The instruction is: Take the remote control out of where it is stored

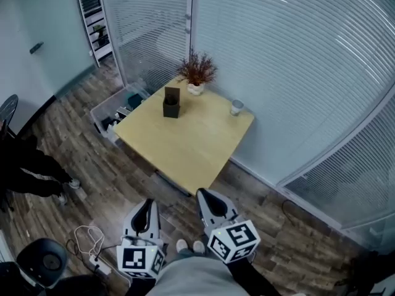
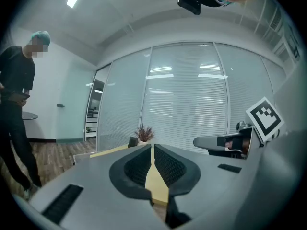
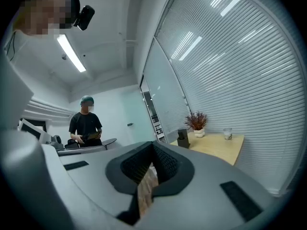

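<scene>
The left gripper (image 2: 152, 146) has its jaws pressed together with nothing between them, and the right gripper (image 3: 153, 145) is closed and empty in the same way. Both point out roughly level. Well ahead of both sets of jaws is a pale wooden table (image 1: 203, 147). At its far side, the remote control (image 1: 172, 94) appears to stand upright in a black holder (image 1: 171, 110). Beyond that holder are a plant (image 1: 196, 71) and a cup (image 1: 237, 106).
</scene>
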